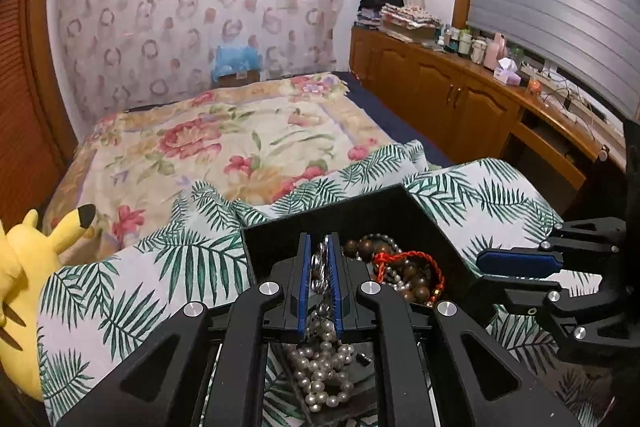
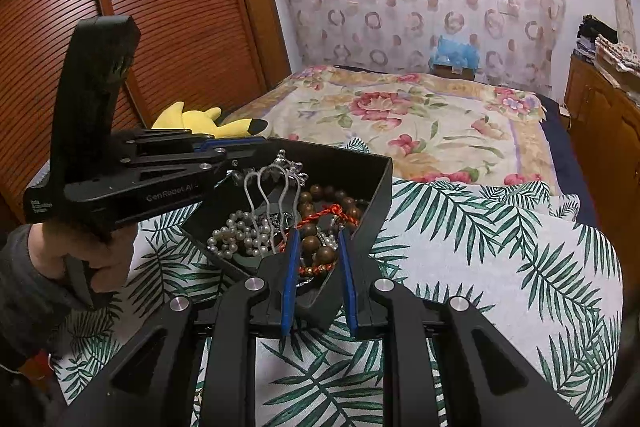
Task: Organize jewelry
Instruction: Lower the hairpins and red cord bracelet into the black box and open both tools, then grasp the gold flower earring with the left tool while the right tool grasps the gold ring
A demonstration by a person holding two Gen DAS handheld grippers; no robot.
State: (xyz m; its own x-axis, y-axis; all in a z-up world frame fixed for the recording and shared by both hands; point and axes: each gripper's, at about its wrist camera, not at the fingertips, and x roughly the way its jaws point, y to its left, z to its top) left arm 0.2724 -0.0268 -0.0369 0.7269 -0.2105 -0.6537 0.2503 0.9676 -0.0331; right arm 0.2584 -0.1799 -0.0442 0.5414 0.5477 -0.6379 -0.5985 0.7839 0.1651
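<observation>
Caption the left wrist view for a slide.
Left gripper shut on a silver chain, lifting it from the black jewelry box.

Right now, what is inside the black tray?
In the black tray: white pearl strand, brown wooden beads, red cord bracelet, and a silver chain pinched by the left claw. The pile hides the floor.

black tray (image 2: 380, 195), tangled pearl strand (image 2: 236, 233), wooden beads (image 2: 316, 243)

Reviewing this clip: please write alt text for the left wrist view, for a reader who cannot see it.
The left gripper is shut on a silver chain over a black tray holding a pearl strand, brown wooden beads and a red cord bracelet. The tray sits on a palm-leaf cloth; the right gripper waits at right.
</observation>
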